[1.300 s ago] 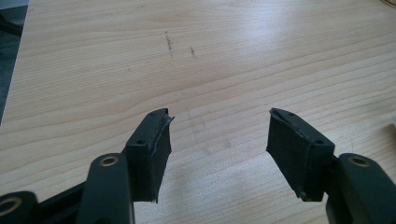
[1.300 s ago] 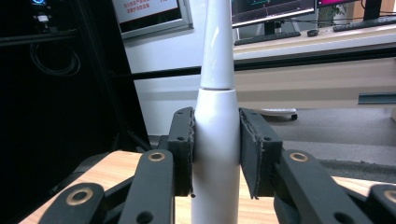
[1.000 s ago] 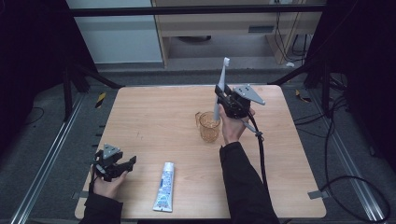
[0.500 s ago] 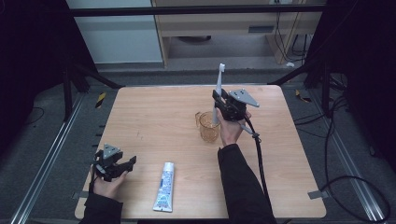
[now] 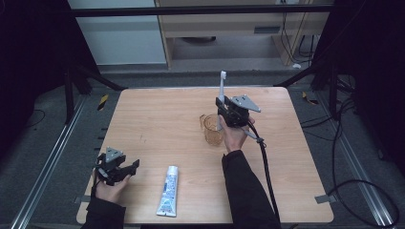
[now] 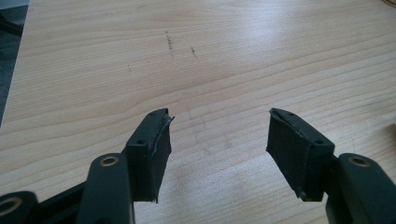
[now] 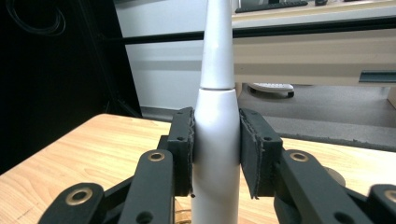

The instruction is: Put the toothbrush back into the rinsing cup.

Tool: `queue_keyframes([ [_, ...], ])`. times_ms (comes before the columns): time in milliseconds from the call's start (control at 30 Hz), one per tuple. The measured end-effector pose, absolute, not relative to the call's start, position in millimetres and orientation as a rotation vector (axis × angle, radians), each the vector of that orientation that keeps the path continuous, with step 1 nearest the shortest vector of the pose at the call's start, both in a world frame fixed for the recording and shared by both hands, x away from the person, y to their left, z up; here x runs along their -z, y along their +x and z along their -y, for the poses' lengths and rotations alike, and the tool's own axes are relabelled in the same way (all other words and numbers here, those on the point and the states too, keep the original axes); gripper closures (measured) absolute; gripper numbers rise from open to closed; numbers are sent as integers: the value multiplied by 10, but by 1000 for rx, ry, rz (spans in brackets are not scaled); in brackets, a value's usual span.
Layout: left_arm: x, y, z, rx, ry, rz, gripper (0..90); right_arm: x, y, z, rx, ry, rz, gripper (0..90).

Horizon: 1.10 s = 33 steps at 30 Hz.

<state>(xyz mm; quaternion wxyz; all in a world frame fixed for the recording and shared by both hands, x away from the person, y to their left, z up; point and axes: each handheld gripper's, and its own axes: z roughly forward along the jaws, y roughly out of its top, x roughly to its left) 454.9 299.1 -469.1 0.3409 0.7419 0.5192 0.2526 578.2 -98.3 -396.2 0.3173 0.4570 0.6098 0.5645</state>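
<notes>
My right gripper (image 5: 221,103) is shut on a white toothbrush (image 5: 222,88) that stands upright, head up, over a clear amber cup (image 5: 213,130) near the table's middle. In the right gripper view both pads clamp the toothbrush handle (image 7: 216,140), and the right gripper (image 7: 216,154) points toward the far edge. A toothpaste tube (image 5: 168,190) lies flat near the front edge. My left gripper (image 5: 132,167) is open, low over the front left corner, to the left of the tube. In the left gripper view the left gripper (image 6: 217,154) has bare wood between its jaws.
The wooden table (image 5: 162,119) has metal rails along both sides. A black cable (image 5: 263,162) trails from the right gripper toward the front edge. A cabinet and a desk stand on the floor beyond the far edge.
The right gripper has carried the toothbrush lower and slightly left, closer over the cup. The left gripper has not moved.
</notes>
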Motion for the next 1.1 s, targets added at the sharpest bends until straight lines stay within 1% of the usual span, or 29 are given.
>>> queue_keyframes([
  [1100, 4689, 4545, -2982, -657, 1936, -1348, 385, 4294, 5698, 1017, -1387, 1228, -1734, 674],
])
